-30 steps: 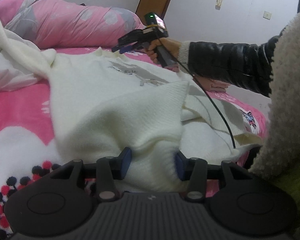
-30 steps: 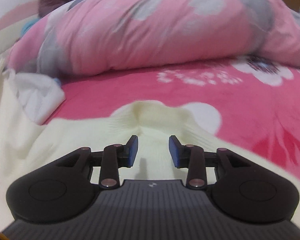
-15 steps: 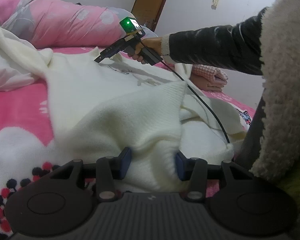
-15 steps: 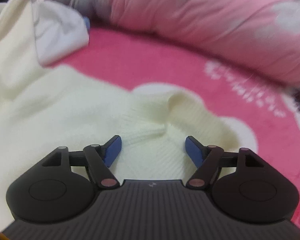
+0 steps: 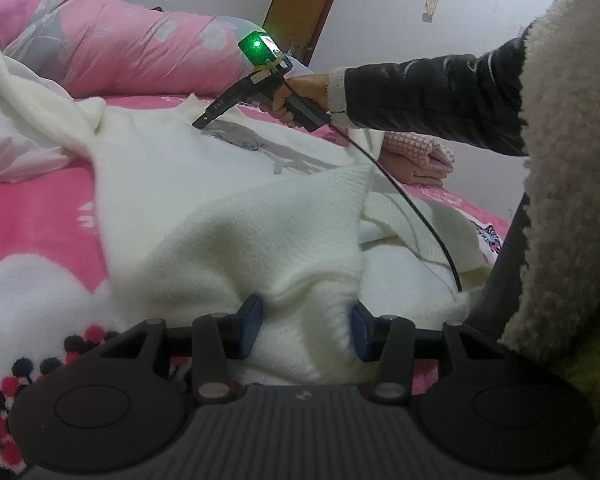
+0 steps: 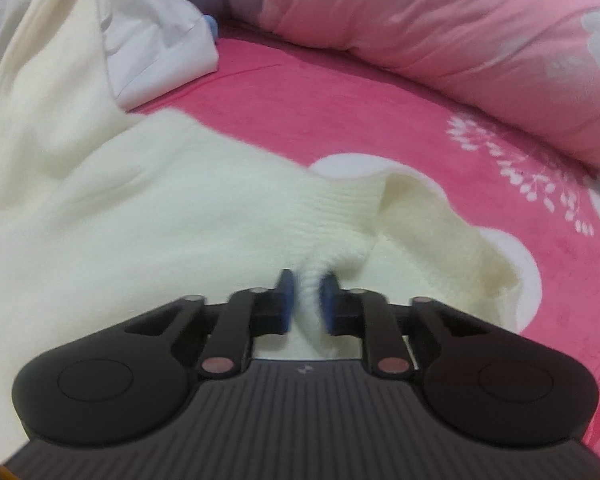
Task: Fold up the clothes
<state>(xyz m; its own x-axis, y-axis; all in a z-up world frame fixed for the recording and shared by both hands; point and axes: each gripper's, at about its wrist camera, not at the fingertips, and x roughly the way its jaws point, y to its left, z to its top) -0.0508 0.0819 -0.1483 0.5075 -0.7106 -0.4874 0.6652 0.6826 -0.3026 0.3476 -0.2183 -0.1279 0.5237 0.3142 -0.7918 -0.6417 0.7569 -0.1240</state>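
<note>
A cream knitted sweater point(image 5: 220, 240) lies spread on the bed. My left gripper point(image 5: 306, 326) is shut on a thick raised fold of its near edge, with cloth filling the gap between the pads. In the left wrist view, a hand holds my right gripper point(image 5: 198, 124) tilted down onto the far end of the sweater. In the right wrist view, my right gripper point(image 6: 307, 300) is shut on a pinch of the sweater point(image 6: 140, 220) just below its ribbed collar point(image 6: 340, 204), which stands up in a small ridge.
A rolled pink duvet point(image 5: 120, 48) runs along the back of the pink bed sheet point(image 5: 32, 208). A white garment point(image 6: 156, 52) lies at the far left. Folded pink checked cloth point(image 5: 416, 152) sits at the right, behind the gripper's cable point(image 5: 420, 216). A fleece coat point(image 5: 572, 160) fills the right edge.
The right gripper swung left and dipped onto the sweater's collar; its jaws widened, then shut on the knit. The left gripper kept still with its fold.
</note>
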